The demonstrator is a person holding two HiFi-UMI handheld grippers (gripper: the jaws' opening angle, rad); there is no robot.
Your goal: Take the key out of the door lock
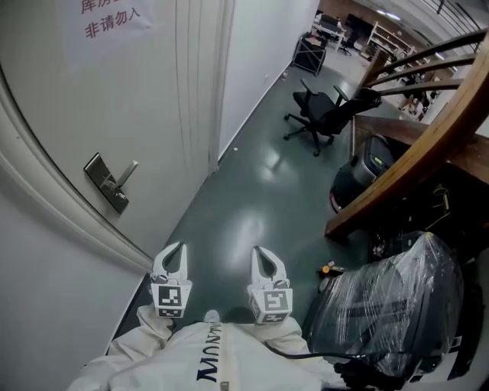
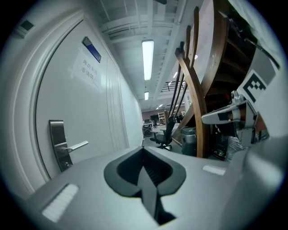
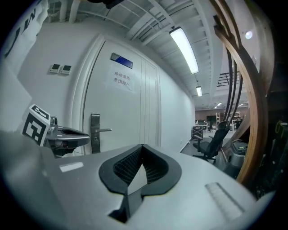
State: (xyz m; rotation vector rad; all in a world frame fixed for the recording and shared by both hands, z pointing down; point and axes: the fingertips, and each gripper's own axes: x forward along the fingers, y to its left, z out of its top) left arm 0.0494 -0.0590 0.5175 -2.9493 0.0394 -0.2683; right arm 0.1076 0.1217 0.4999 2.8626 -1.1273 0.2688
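The white door [image 1: 92,99] fills your left side, shut, with a paper notice [image 1: 111,23] in red characters high on it. To your right, the curved wooden staircase [image 1: 412,160] sweeps down over a plastic-wrapped bundle [image 1: 397,305]. A black office chair [image 1: 325,118] stands farther along the green floor [image 1: 252,198].

You hold both tools level in front of your chest, well apart from the door. The left gripper [image 1: 176,248] is clenched with nothing between its jaws, and its own view shows the pads meeting edge to edge. The right gripper [image 1: 260,252] is likewise clenched and empty.

The steel lock plate [image 1: 105,183] sits ahead and to your left, with its lever handle [image 1: 127,173] sticking out towards the hinge-free edge. The key should be in the lower end of that plate [image 2: 57,143], under the lever. Only a small dark spot shows there, too small to tell as a key.

The risks from here come from approach and grip:
- If you arrive with the jaws together, you will most likely butt the key instead of straddling it.
- The lever lies just above the keyhole, so a high approach could pinch or press the handle.
- If you pull while the key is turned, or at an angle to the plate, it may bind, or slip out and drop.
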